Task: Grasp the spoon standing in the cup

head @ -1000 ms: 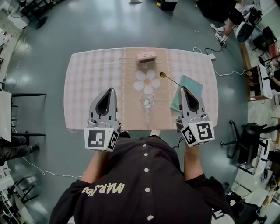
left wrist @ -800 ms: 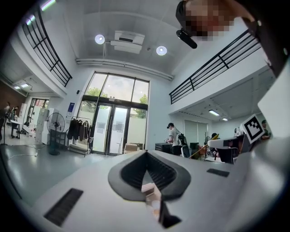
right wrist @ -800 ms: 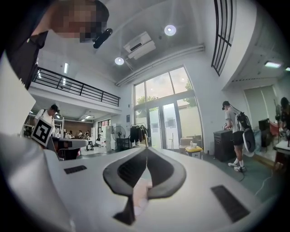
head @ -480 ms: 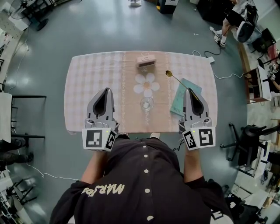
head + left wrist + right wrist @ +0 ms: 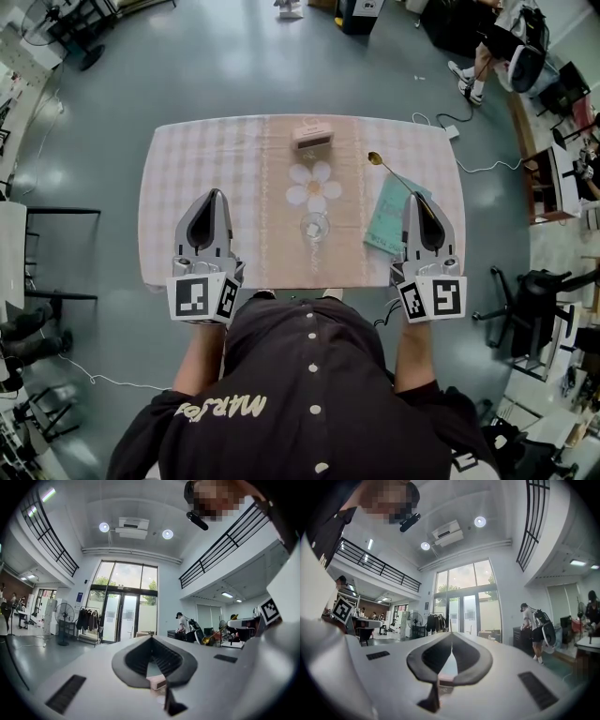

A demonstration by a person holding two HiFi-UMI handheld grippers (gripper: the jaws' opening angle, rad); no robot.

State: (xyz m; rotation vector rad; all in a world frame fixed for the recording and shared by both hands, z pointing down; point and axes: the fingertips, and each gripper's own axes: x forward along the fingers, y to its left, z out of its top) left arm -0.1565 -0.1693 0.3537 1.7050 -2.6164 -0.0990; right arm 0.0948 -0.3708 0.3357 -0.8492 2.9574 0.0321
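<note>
Pink checked tablecloth (image 5: 187, 187), white flower mat (image 5: 314, 183) with orange centre, teal book (image 5: 386, 223), gold spoon (image 5: 375, 158), black shirt (image 5: 309, 394).

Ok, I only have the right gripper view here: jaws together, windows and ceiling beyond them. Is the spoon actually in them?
Observer: Yes. The head view shows the right gripper shut on the handle of the golden spoon, whose bowl points away from the person.
Operator: What's standing on the table?
Observer: A clear glass cup at mid-table, no spoon in it, on the person's side of a flower-shaped mat.
Operator: And the other hand?
Observer: The left gripper is shut on nothing, over the table's left part.
</note>
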